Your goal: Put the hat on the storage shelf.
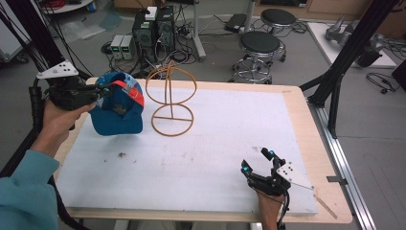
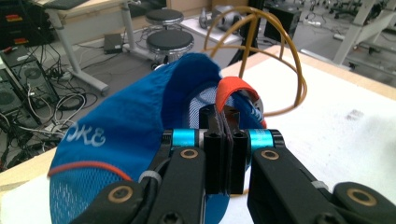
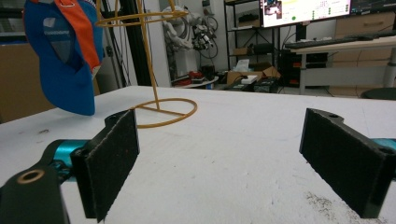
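Blue cap (image 1: 116,108) hangs at the upper left of the high view, lifted off the white table (image 1: 201,143) and just left of the yellow wire stand (image 1: 171,98). The left tongs (image 1: 106,91) are clamped tight on the cap's orange strap (image 2: 229,91), the jaws pressed together with the fabric between them. The right tongs (image 1: 258,161) sit at the lower right of that frame, well apart from the cap, jaws spread wide and holding nothing, low over the table.
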The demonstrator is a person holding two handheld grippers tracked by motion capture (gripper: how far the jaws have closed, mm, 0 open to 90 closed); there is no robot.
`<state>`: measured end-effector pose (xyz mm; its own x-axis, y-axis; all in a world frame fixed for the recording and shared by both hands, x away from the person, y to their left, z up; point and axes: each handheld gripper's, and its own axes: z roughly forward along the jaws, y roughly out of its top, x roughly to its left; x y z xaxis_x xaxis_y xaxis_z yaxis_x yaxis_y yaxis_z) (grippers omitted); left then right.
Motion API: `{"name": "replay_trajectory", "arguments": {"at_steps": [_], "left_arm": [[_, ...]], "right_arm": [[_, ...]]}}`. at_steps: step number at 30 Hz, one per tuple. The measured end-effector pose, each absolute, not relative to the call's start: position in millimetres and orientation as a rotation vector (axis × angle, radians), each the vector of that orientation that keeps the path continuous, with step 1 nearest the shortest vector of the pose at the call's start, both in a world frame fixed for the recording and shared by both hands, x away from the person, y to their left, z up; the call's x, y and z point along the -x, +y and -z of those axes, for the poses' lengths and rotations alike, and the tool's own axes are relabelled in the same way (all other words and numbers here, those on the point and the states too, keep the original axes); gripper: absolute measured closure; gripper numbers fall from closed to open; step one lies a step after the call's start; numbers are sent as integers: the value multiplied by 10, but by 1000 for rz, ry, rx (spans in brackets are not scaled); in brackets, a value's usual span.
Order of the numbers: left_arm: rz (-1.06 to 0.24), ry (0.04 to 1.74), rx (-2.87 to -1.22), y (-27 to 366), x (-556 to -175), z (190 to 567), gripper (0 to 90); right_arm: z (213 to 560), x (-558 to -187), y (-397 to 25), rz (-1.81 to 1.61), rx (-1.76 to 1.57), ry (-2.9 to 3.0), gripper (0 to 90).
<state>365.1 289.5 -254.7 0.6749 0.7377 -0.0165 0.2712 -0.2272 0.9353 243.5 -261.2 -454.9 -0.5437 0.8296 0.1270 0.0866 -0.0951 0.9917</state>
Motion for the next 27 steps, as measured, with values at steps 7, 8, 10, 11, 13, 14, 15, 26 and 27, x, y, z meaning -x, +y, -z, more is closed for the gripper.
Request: {"name": "replay_trajectory", "arguments": {"at_steps": [7, 8, 10, 11, 13, 14, 15, 26, 27], "left_arm": [[-520, 787, -1813, 2884, -3555, 2594, 886], [-521, 784, -1815, 2883, -3543, 2598, 886], [-518, 781, -1819, 2878, -3519, 2613, 885], [-513, 781, -1821, 2873, -3499, 2627, 885], [-508, 781, -1823, 2868, -3487, 2636, 885], [-501, 782, -1822, 2862, -3473, 2646, 885], [-495, 782, -1823, 2854, -3458, 2659, 886], [-445, 776, -1800, 2785, -3260, 2884, 885], [-437, 776, -1801, 2771, -3246, 2902, 885]], "right_arm": [[4549, -2435, -2612, -1694, -1008, 1615, 109], [4548, -2435, -2612, -1692, -1007, 1616, 109], [4548, -2433, -2610, -1691, -1009, 1615, 109], [4548, -2434, -2610, -1691, -1009, 1614, 109], [4548, -2433, -2610, -1691, -1009, 1615, 109], [4548, -2433, -2610, -1691, -1009, 1615, 109], [4548, -2433, -2610, -1691, -1008, 1615, 109], [4548, -2434, -2608, -1690, -1010, 1613, 109], [4548, -2434, -2608, -1690, -1010, 1613, 109]]}}
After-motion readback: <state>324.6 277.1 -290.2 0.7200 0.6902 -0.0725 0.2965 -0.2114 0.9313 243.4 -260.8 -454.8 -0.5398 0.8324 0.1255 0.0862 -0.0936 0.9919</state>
